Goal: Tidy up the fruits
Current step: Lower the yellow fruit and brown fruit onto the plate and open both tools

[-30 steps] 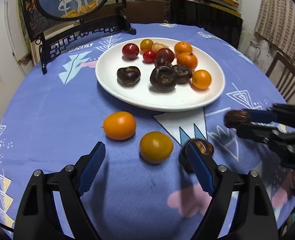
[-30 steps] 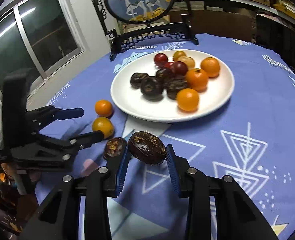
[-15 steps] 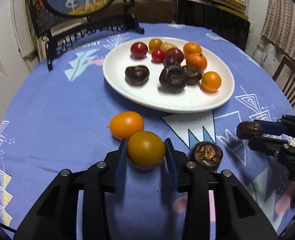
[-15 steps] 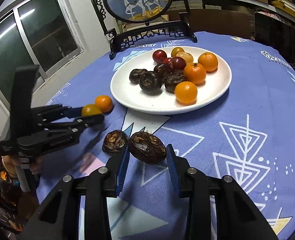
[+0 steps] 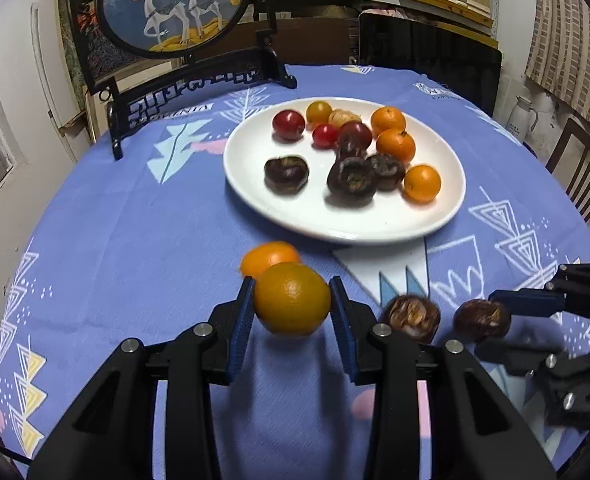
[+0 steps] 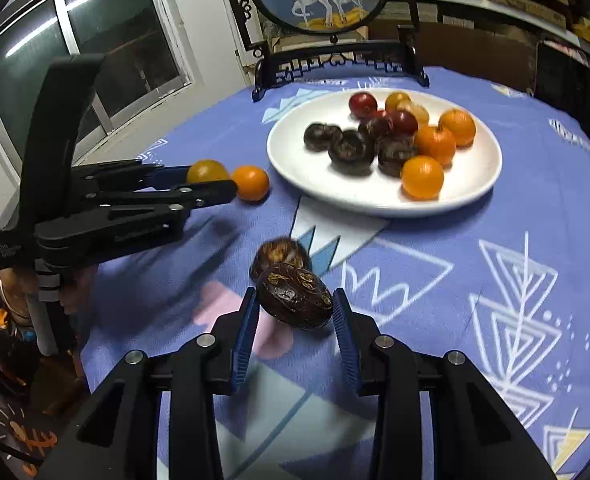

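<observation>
The left tool [image 5: 291,309] grips a yellow-orange fruit [image 5: 292,298] between its blue pads, lifted just off the surface [image 5: 135,240], short of the plate [image 5: 295,216]. The right tool [image 6: 293,314] is clamped on a dark brown fruit [image 6: 295,296], also short of the plate. A second brown fruit [image 5: 411,316] and an orange [image 5: 269,258] lie near the plate's front rim.

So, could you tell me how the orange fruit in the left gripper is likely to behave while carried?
The orange fruit is round and smooth, so it may slip or rotate between the left gripper pads. It looks firm, probably tolerating the squeeze. Set down, it would likely roll.
</observation>
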`<state>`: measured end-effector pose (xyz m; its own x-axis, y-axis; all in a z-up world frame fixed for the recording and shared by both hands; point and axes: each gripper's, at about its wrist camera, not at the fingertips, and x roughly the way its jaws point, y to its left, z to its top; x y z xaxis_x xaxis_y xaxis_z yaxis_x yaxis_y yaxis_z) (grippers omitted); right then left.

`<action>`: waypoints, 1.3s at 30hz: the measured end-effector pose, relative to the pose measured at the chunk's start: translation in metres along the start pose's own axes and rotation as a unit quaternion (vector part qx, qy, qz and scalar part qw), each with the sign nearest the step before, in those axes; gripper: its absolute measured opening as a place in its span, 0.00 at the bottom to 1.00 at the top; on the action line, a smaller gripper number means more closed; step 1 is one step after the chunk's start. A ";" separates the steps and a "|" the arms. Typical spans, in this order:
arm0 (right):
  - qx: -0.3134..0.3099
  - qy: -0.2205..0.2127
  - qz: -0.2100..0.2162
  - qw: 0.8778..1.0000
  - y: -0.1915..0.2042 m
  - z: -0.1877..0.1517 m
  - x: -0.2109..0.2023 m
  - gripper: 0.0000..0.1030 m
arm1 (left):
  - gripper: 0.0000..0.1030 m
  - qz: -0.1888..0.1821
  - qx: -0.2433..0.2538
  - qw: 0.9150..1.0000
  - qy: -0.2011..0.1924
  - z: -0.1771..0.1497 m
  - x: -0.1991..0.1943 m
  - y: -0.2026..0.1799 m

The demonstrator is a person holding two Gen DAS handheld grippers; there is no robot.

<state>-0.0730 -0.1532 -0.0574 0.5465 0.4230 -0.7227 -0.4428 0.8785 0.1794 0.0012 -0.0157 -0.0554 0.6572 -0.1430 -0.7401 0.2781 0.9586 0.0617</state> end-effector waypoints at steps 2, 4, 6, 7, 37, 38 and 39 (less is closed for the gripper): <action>-0.003 -0.010 0.001 1.000 -0.001 0.008 -0.005 0.37 | 0.35 0.000 0.003 1.000 -0.007 0.010 0.001 -0.002; -0.003 -0.024 -0.004 1.000 -0.004 0.019 -0.012 0.37 | 0.35 0.003 0.006 1.000 -0.015 0.022 0.001 -0.004; -0.002 -0.038 -0.009 0.999 -0.008 0.029 -0.018 0.37 | 0.35 0.003 0.005 1.000 -0.022 0.033 0.001 -0.003; 0.000 -0.047 -0.011 0.999 -0.011 0.035 -0.022 0.37 | 0.35 0.004 0.004 1.000 -0.027 0.040 0.001 -0.001; 0.041 -0.086 -0.041 0.995 -0.068 0.129 0.018 0.37 | 0.35 0.042 0.006 0.999 -0.032 0.118 0.064 0.007; 0.043 -0.084 -0.041 0.995 -0.070 0.130 0.021 0.37 | 0.35 0.044 0.005 0.999 -0.030 0.119 0.068 0.007; 0.044 -0.083 -0.042 0.995 -0.072 0.131 0.022 0.37 | 0.35 0.044 0.004 0.999 -0.029 0.120 0.070 0.007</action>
<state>0.0641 -0.1777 0.0009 0.6923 0.3712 -0.6188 -0.3307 0.9254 0.1851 0.1333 -0.0482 -0.0263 0.7187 -0.0723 -0.6916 0.2228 0.9661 0.1306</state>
